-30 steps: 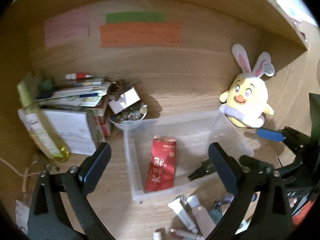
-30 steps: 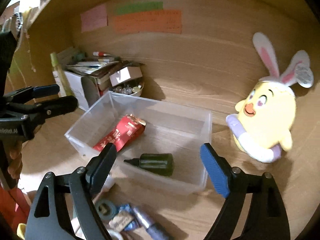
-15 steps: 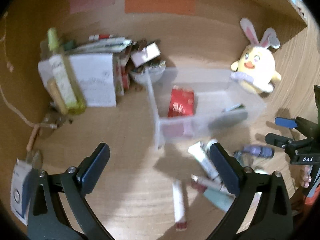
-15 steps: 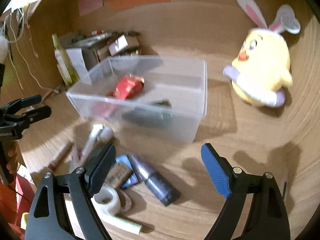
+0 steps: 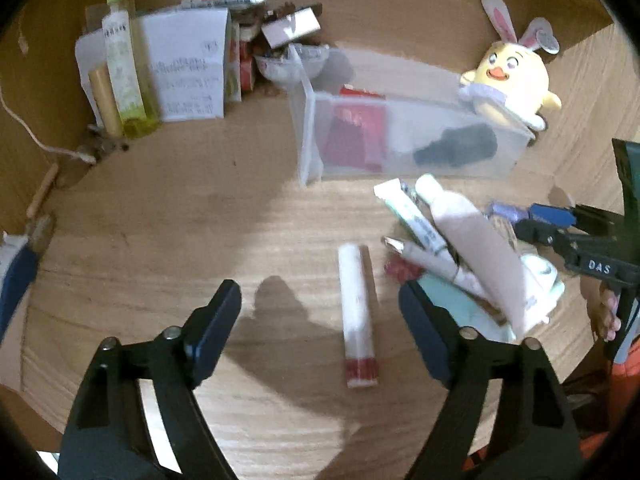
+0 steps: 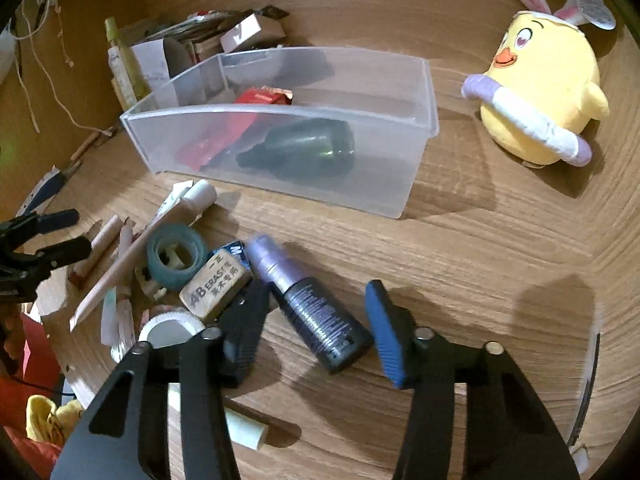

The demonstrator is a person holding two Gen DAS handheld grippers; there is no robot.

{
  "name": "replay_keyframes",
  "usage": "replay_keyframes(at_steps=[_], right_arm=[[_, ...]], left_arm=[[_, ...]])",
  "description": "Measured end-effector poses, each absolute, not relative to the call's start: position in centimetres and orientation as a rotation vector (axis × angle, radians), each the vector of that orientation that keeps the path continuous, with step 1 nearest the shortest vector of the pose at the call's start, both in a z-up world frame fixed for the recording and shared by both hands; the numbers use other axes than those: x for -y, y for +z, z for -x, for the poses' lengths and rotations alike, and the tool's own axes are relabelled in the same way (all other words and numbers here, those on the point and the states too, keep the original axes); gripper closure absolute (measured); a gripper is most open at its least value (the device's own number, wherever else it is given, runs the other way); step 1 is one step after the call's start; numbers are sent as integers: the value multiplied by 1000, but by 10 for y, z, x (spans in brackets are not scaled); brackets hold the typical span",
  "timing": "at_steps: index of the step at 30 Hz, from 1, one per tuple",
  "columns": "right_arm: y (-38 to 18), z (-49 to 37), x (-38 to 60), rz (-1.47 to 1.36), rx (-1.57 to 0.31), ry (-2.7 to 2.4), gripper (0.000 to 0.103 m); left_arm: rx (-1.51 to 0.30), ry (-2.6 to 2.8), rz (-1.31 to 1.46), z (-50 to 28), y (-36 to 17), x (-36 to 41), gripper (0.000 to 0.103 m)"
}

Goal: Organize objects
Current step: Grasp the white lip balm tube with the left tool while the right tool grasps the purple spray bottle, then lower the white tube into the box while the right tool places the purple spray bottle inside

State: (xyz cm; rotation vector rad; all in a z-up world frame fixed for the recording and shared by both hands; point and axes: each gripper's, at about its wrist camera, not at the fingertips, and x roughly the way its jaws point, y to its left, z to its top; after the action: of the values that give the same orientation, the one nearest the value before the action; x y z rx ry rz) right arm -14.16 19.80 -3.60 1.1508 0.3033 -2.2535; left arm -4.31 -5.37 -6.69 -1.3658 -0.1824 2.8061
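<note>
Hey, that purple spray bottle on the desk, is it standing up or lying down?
Lying down. The purple spray bottle rests on its side on the desk, cap end toward the clear bin, between the closing right claw's fingers.

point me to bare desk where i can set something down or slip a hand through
Bare wood lies between the white carton and the clear bin, and between the bin and the chick plush. It is crowded in front of the bin: tubes, tape roll, eraser, purple bottle.
</note>
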Motion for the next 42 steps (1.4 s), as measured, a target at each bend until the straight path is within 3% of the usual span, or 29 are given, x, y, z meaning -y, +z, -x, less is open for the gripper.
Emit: replay_keyframes(at_steps=[5,7,9,14,22,42], right_arm=[[-41,137,-200,-1156,-300,-2243,78],[-41,135,-202,-1153,-289,-2257,80],[-41,133,-206,-1153,-269,-2271,79],[-35,126,-216,-1136,-230,-2304,79],[-12,118,-228,-1053,-160,-2354,79],[63,143,-206,-786,-55,-2407,80]], left_arm=[[163,2833,1374,38,-76,51,35],[148,2855,1353,37,-76,50,46],[100,2874,1339,36,-76,47,66],[63,2887,1315,37,-77,45,88],[172,2891,1268,38,-65,55,89],[245,2919,896,86,27,46,89]])
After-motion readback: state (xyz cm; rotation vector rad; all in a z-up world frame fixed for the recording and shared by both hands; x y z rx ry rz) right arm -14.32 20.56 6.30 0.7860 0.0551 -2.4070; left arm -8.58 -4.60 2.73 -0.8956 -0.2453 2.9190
